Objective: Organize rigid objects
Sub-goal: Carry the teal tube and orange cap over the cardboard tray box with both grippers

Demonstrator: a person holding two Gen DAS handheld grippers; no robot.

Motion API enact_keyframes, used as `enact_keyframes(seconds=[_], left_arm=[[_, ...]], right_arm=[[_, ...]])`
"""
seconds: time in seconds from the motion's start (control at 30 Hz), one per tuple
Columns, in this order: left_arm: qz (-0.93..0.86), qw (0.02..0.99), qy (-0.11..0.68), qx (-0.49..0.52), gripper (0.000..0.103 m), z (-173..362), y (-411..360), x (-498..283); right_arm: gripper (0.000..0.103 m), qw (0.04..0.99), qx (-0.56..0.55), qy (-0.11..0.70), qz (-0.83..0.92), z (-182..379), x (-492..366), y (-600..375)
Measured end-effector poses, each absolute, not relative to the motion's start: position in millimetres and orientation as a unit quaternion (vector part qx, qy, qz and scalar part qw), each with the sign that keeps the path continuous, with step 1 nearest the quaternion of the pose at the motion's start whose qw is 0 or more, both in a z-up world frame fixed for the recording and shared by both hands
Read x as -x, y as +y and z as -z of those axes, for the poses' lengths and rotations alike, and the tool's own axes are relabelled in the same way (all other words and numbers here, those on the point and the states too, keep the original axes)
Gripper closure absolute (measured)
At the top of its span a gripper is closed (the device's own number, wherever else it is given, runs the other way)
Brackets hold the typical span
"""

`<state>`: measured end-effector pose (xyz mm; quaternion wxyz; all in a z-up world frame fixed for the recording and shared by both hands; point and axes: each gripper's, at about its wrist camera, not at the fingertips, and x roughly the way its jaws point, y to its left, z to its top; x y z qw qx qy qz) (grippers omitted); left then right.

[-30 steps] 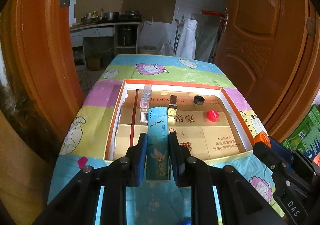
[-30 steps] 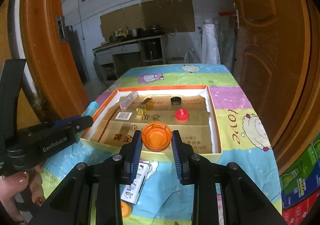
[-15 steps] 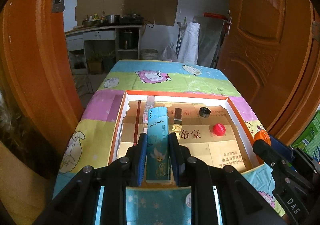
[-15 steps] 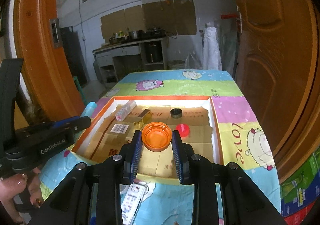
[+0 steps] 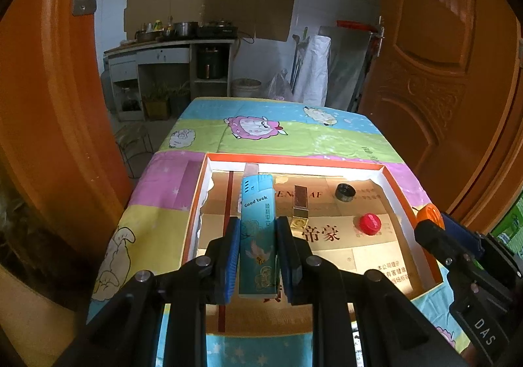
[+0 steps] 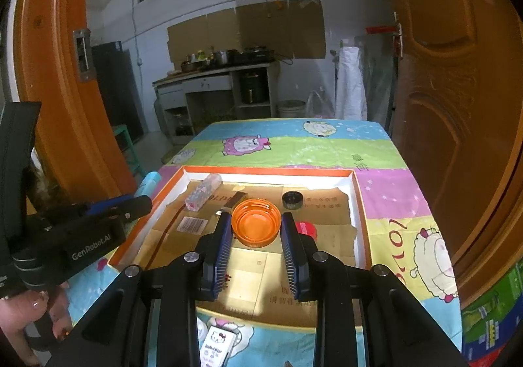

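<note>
My left gripper [image 5: 257, 231] is shut on a teal "Good luck" box [image 5: 257, 229] and holds it above the left half of the orange-rimmed cardboard tray [image 5: 294, 158]. My right gripper [image 6: 256, 229] is shut on an orange lid [image 6: 256, 222], open side up, over the middle of the tray [image 6: 268, 170]. Inside the tray lie a gold lipstick [image 5: 300, 204], a black cap [image 5: 345, 192], a red cap [image 5: 370, 224] and a clear pink-dotted case [image 6: 202, 191].
The tray sits on a table with a cartoon sheep cloth [image 5: 281, 135]. A white Hello Kitty box [image 6: 217, 345] lies on the cloth near the front edge. Orange doors [image 6: 457, 105] flank the table on both sides. The left gripper's body [image 6: 81, 233] shows at left in the right wrist view.
Both grippers have moved forward and up over the tray with their objects still held. The Hello Kitty box has slid lower in the right wrist view.
</note>
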<state>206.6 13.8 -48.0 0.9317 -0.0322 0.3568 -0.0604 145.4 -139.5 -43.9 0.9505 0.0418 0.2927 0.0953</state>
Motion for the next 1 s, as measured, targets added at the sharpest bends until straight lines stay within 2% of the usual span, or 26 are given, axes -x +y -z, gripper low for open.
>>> enact_keyframes(seconds=[1.0], left_arm=[[0.085, 0.906, 0.414, 0.036, 0.081, 93.4, 7.7, -248.1]], right_arm=[[0.072, 0.939, -0.045, 0.326, -0.101, 73.7, -198.3, -131.1]])
